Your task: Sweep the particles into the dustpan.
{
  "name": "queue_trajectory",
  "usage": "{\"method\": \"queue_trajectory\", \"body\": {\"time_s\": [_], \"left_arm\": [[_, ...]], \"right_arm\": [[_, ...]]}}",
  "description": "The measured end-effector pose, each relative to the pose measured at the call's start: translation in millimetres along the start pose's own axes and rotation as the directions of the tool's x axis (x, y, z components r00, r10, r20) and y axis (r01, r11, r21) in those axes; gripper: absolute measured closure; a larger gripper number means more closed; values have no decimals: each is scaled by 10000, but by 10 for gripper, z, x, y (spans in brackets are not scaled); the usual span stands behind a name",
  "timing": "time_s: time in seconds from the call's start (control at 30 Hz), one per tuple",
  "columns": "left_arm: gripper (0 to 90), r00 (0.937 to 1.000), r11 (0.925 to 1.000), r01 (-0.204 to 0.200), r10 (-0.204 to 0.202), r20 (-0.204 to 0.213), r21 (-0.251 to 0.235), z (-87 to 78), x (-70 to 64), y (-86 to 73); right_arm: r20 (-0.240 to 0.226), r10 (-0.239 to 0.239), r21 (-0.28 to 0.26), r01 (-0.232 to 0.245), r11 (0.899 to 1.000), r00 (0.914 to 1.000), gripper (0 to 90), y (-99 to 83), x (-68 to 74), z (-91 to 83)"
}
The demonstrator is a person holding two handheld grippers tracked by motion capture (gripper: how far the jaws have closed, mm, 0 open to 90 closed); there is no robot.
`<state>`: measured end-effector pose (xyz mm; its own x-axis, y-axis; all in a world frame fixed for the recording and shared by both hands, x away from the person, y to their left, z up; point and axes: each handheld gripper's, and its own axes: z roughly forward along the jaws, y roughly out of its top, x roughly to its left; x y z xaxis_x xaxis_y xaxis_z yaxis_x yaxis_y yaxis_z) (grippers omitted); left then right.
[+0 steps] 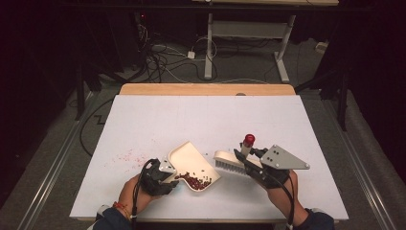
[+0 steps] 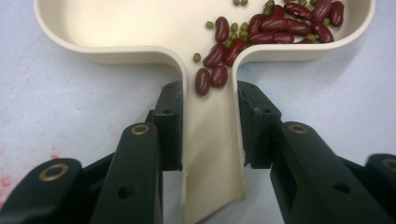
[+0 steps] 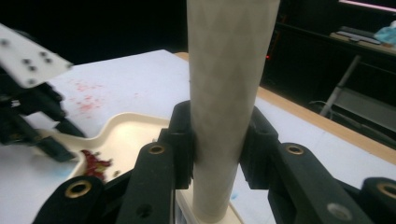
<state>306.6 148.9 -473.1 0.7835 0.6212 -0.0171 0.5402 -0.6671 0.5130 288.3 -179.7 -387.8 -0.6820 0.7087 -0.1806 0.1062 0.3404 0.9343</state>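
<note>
A cream dustpan (image 1: pixel 191 162) lies on the white table (image 1: pixel 206 120), tilted toward the person, with red kidney beans and small green beans (image 1: pixel 195 181) piled at its near end. My left gripper (image 1: pixel 170 174) is shut on the dustpan's handle (image 2: pixel 211 140), and a few beans (image 2: pixel 261 28) have spilled into the handle's channel. My right gripper (image 1: pixel 245 161) is shut on the cream handle (image 3: pixel 229 93) of a brush, whose red tip (image 1: pixel 249 139) points up. The brush's white bristle head (image 1: pixel 230 161) hangs just right of the pan. The dustpan (image 3: pixel 123 133) and the left gripper (image 3: pixel 28 107) lie beyond it.
Faint red stains (image 1: pixel 127 155) mark the table left of the dustpan. The table's wooden far edge (image 1: pixel 206 89) runs along the back. Beyond it are desk legs (image 1: pixel 208 48) and loose cables (image 1: pixel 163 57) on a dark floor.
</note>
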Motion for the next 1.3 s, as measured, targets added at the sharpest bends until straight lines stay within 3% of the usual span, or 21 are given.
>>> {"method": "queue_trajectory", "body": {"time_s": [0.3,0.57,0.8,0.9,1.0,1.17,1.3], "left_arm": [[632,9993,9994,354,-354,97,-17,9,70,-13],[631,9978,9977,653,-655,-93,-185,11,131,-37],[631,9972,9972,717,-721,-190,-221,11,136,-35],[630,9971,9972,721,-726,-229,-217,19,141,-33],[629,9972,9973,704,-709,-239,-218,19,142,-31],[629,9973,9973,693,-698,-225,-231,20,150,-31],[628,9967,9966,767,-775,-225,-310,19,157,-37]], "right_arm": [[946,-112,-156,127,9998,9955,699,58,-139,449],[1126,-440,374,400,9985,9927,699,42,-33,776],[515,-662,511,636,9967,9965,699,54,218,705],[-103,-200,486,205,9986,9997,699,95,285,652],[-511,-161,173,170,9997,9986,699,151,347,568],[-348,-133,-327,121,9994,9993,699,237,286,426],[-222,-100,-281,94,9996,9997,698,226,192,405]]}}
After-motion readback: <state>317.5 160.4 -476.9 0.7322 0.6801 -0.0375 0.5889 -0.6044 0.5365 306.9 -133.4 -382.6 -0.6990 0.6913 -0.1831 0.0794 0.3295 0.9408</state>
